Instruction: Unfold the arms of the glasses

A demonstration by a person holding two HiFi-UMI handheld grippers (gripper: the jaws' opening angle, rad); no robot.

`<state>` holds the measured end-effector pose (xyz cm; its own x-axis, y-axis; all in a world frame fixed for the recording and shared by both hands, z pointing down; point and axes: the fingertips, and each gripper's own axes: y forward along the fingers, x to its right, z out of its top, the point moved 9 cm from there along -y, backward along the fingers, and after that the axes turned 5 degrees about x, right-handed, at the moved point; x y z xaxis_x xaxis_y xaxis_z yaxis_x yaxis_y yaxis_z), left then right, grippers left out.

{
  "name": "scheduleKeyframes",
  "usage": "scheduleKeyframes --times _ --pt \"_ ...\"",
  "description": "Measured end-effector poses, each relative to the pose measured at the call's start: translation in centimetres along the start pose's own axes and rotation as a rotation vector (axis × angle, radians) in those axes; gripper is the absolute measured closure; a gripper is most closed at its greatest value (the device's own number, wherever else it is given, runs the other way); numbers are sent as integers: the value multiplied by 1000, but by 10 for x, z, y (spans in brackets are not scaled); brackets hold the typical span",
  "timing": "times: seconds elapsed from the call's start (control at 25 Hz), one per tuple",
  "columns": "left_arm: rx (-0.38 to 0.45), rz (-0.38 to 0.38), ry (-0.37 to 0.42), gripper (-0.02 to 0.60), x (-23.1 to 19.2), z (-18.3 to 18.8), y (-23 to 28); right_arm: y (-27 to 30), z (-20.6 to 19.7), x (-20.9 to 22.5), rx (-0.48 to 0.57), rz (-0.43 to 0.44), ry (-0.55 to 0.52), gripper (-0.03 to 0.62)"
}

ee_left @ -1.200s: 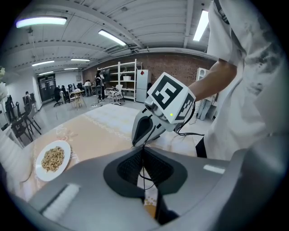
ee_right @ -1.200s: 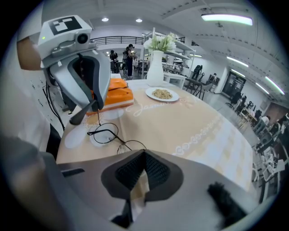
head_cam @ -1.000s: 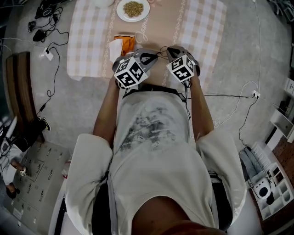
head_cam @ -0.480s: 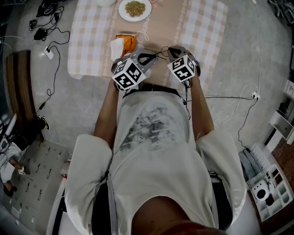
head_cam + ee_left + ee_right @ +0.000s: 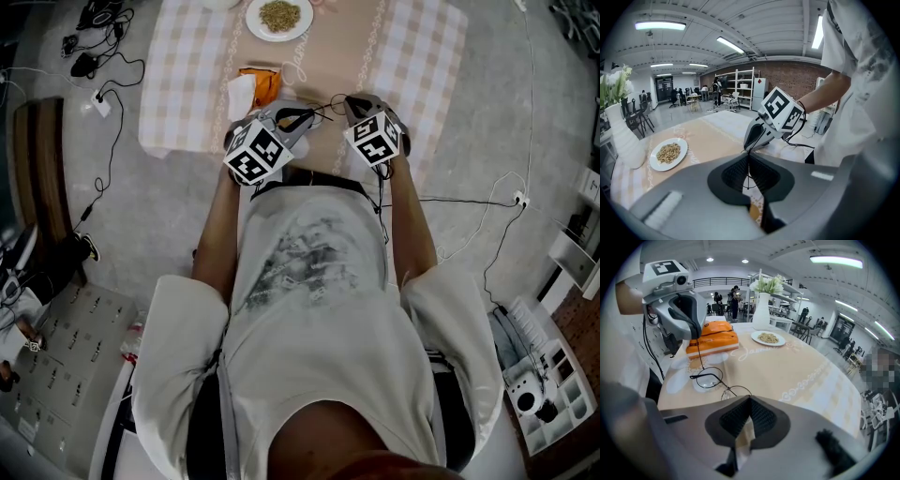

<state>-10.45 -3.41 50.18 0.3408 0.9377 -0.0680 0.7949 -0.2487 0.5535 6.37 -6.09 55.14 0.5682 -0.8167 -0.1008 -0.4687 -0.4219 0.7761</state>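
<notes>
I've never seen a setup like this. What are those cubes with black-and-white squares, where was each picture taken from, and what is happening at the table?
There is no robot here. A person stands at a table with a hand-held tool in each hand, and each tool has two jaws that pinch. The patterned cubes are part of those tools.

One picture looks down from a camera on the person's head. The other two come from cameras riding on the left gripper and the right gripper, looking along their jaws.

On the table are a plate of grainy food, an orange packet, a white vase of flowers and wire-rimmed glasses.

The left gripper's jaws are shut on the thin end of one arm of the glasses. The right gripper's jaws are shut too, right at the frame beside a lens, and seem to be holding it steady.
</notes>
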Motion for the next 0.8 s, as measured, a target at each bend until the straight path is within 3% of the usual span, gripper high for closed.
scheduleKeyframes --times 0.8 --pt "37 59 -75 566 -4 -11 -15 -1 -1 0 18 -9 31 577"
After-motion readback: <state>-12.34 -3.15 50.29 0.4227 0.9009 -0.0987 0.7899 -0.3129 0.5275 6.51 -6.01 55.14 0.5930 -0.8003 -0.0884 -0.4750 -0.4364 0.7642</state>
